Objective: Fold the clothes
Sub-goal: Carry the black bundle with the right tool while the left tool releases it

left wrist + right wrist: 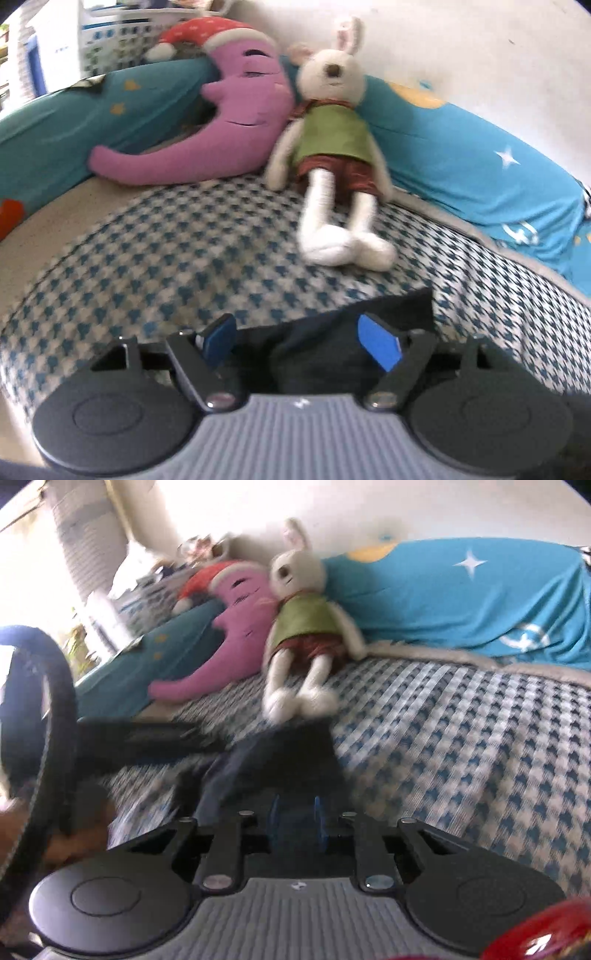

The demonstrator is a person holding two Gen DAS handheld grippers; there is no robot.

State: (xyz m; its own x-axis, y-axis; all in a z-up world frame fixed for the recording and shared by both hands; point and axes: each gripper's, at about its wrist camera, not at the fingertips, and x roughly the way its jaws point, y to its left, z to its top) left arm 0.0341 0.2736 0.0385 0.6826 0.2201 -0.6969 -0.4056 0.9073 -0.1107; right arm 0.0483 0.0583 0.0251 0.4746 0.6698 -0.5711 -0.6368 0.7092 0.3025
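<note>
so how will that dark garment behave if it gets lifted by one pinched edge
The dark garment will probably be floppy: it already lies creased on the checked bedcover. It looks light, so the right hand-held gripper, narrowed on a fold, should raise it, with the rest likely sagging and trailing.

Left gripper (301,345): black linkage arms, blue pads (378,347), silver pivot screws, grey ribbed housing between two black round discs. Right gripper (297,821): same build, thin blue pads edge-on, small white logo on the ribbing.
</note>
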